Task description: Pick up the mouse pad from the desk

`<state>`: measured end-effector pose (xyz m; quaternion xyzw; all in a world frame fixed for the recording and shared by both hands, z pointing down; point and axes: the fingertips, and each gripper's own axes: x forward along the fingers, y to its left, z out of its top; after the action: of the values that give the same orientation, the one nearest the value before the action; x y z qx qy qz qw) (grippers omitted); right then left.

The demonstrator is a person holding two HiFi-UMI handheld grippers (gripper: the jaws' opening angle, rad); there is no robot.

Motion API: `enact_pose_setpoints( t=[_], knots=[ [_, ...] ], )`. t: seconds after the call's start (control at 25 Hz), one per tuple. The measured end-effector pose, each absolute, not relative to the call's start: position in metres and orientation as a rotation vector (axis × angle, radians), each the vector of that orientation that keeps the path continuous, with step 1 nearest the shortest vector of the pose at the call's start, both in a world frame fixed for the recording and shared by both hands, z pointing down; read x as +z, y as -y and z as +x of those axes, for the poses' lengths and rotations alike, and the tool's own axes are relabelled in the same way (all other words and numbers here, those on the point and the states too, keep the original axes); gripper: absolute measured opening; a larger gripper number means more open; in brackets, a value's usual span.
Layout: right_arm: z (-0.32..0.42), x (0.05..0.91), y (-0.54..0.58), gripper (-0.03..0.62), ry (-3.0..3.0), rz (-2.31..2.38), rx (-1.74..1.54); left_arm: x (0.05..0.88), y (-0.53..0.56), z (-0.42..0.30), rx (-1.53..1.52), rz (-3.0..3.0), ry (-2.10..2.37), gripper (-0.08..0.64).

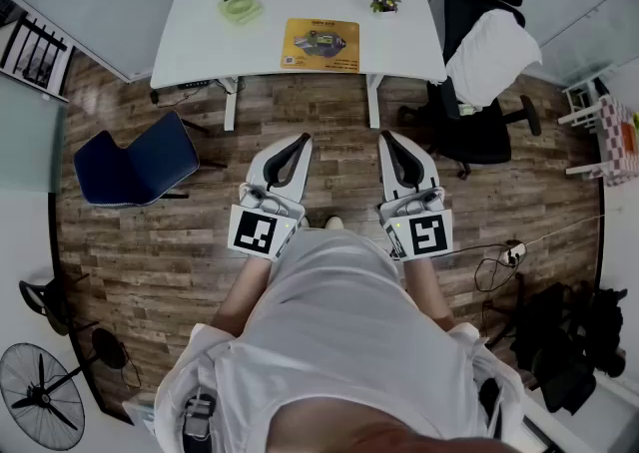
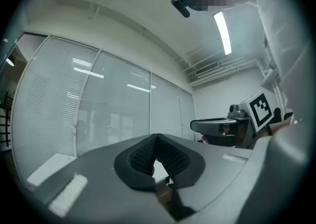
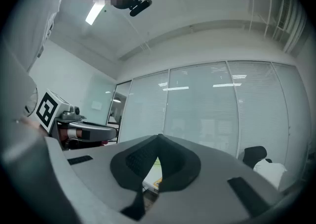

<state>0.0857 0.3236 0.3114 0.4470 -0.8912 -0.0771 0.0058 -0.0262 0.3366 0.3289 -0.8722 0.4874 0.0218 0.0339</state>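
The mouse pad (image 1: 319,44) is a yellow-orange rectangle with a darker printed picture in its middle and a small white patch at one near corner; it lies flat on the white desk (image 1: 200,37), about midway along the desk's length, its near edge just beside the desk's front edge; nothing touches it.

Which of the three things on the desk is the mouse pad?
The flat yellow mouse pad in the middle; the green round thing lies left, the small potted plant right.
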Motion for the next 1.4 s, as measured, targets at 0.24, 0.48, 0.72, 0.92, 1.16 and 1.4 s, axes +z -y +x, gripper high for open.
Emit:
enact_pose_setpoints(
  t=[0.24, 0.48, 0.72, 0.92, 1.16, 1.4],
  knots=[
    [0.092, 0.308, -0.319, 0.0, 2.797, 1.432, -0.237, 0.331, -0.335, -0.025, 0.055, -2.684, -1.498, -0.003],
    [0.105, 0.32, -0.32, 0.002, 2.792, 1.454, -0.215, 0.351, -0.338, -0.025, 0.004, -2.704, -1.533, -0.003],
    [0.125, 0.334, -0.323, 0.002, 2.771, 1.477, -0.173, 0.359, -0.34, -0.017, 0.024, -2.7, -1.558, -0.003],
    [0.129, 0.34, -0.323, 0.002, 2.795, 1.447, -0.139, 0.36, -0.34, -0.008, 0.013, -2.711, -1.558, -0.002],
    [0.142, 0.345, -0.32, 0.002, 2.837, 1.434, -0.097, 0.362, -0.344, 0.004, -0.028, -2.706, -1.574, -0.002],
    [0.148, 0.36, -0.307, 0.002, 2.835, 1.424, -0.045, 0.369, -0.335, 0.015, -0.057, -2.733, -1.557, -0.003]
  ],
)
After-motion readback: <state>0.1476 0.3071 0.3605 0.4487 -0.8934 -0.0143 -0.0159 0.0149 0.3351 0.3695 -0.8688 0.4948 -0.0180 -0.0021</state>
